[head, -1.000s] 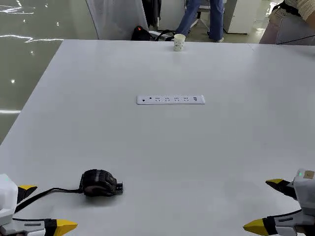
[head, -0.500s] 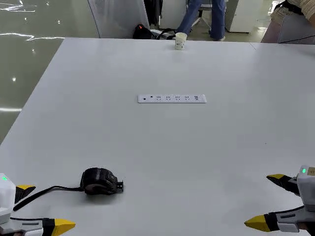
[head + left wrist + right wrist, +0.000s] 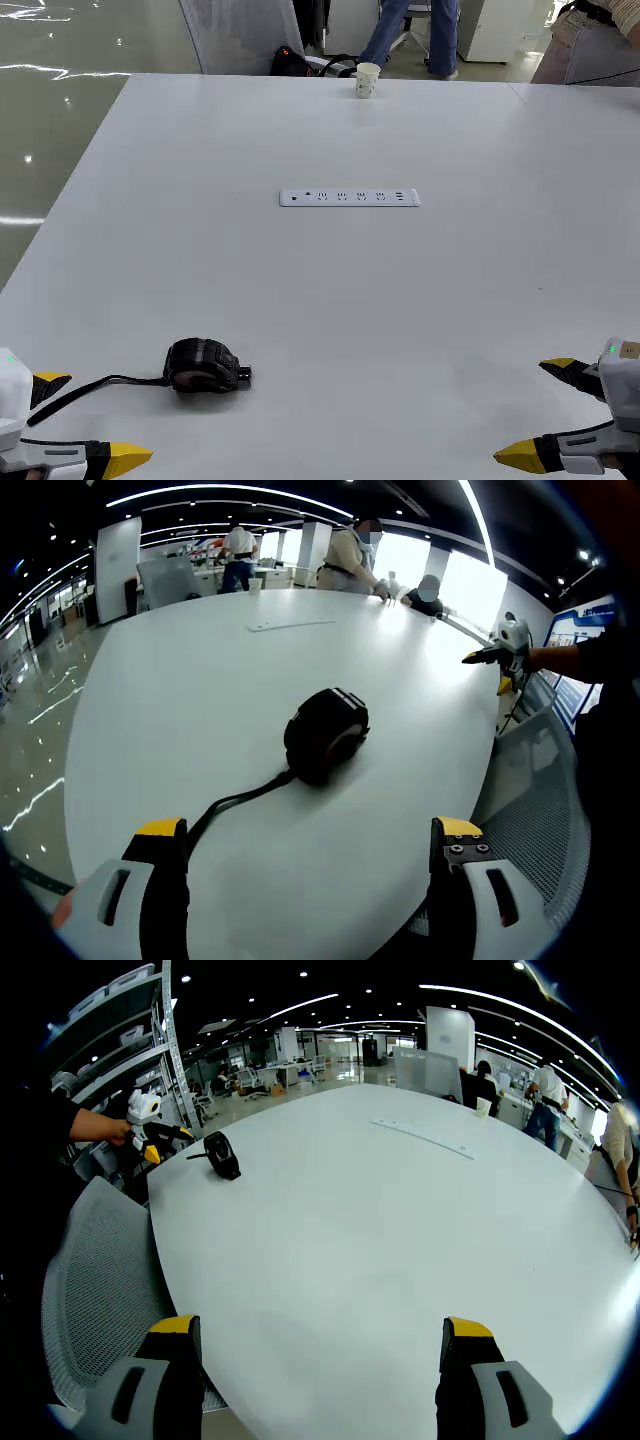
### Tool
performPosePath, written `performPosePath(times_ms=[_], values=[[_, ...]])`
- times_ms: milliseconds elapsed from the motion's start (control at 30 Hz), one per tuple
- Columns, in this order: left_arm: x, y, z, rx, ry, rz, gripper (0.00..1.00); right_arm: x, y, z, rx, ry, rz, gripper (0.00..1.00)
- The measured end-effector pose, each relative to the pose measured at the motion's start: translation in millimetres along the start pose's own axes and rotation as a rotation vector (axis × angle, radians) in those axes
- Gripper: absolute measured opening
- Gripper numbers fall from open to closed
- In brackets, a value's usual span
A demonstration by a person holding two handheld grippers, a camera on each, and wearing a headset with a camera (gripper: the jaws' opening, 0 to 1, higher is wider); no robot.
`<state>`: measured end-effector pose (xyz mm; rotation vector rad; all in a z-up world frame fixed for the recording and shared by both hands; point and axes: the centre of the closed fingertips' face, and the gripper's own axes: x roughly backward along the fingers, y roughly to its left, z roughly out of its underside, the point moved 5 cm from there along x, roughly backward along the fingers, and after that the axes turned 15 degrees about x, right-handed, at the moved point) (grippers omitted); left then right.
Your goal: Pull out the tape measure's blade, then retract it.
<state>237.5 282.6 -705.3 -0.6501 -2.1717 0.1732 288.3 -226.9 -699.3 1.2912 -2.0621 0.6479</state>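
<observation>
A black tape measure (image 3: 204, 366) lies on the white table (image 3: 330, 290) near its front left, its black strap trailing left toward my left gripper (image 3: 85, 420). That gripper sits at the bottom left corner, open, yellow tips apart, nothing between them. In the left gripper view the tape measure (image 3: 326, 734) rests a short way ahead of the open jaws. My right gripper (image 3: 545, 412) hovers at the bottom right corner, open and empty. In the right gripper view the tape measure (image 3: 221, 1154) is far off at the left, beside the left gripper (image 3: 160, 1141).
A white power strip (image 3: 348, 197) lies flat at the table's middle. A paper cup (image 3: 367, 80) stands at the far edge. People stand and sit beyond the table. A mesh chair (image 3: 95, 1290) is at the near edge.
Both grippers stay about where they were, open. The tape measure has not moved; the small shift of the picture comes from the head camera.
</observation>
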Motion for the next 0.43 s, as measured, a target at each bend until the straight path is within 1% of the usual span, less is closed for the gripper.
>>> performPosePath(times_ms=[67,267,433], values=[[-0.2,1.5,-0.6,-0.014,-0.003,-0.009,0.99,0.3,-0.4,-0.5,0.000,-0.001,-0.001,0.99],[0.8,3.7,-3.0,-0.010,-0.008,-0.012,0.99,-0.2,-3.7,-1.3,-0.002,-0.005,0.005,0.99],[2.9,3.9,-3.7,-0.012,-0.007,-0.012,0.99,-0.9,-2.2,0.0,0.000,-0.001,-0.002,0.99]])
